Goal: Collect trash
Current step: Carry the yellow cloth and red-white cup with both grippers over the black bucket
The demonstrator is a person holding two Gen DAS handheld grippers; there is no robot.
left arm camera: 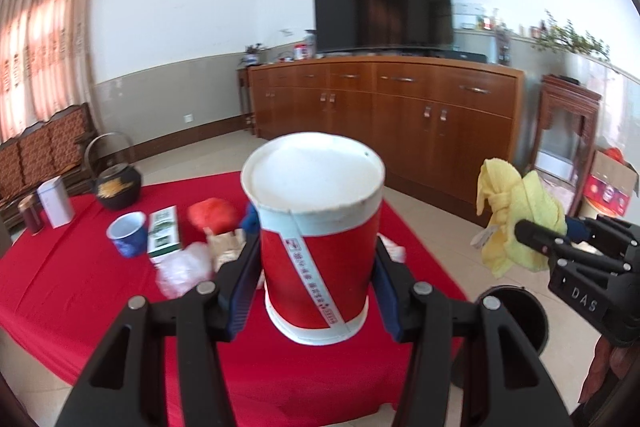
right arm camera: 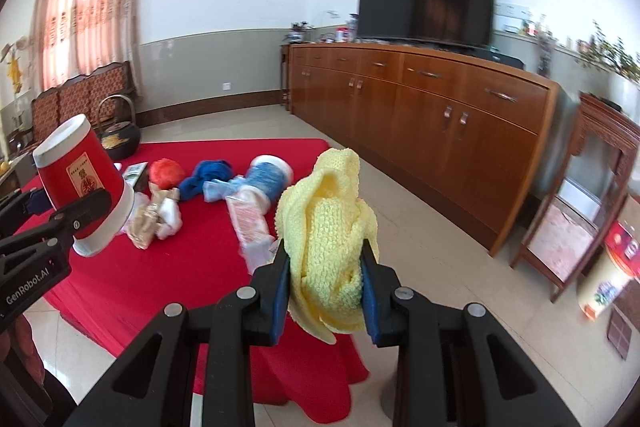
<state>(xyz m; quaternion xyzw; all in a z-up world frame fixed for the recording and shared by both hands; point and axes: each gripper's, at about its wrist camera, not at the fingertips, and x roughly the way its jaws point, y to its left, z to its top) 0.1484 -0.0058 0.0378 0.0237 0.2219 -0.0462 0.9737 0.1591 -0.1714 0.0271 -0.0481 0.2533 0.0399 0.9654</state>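
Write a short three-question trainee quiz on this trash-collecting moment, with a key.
1. True or false: the left gripper clamps a red paper cup held bottom-up.
2. What does the right gripper hold? A) blue cloth B) yellow cloth C) brown paper bag
3. Fill in: the table is covered with a ___ tablecloth.

Key:
1. True; the cup's closed white base points up.
2. B, the yellow cloth; the blue cloth and the brown paper bag lie on the table.
3. Red.
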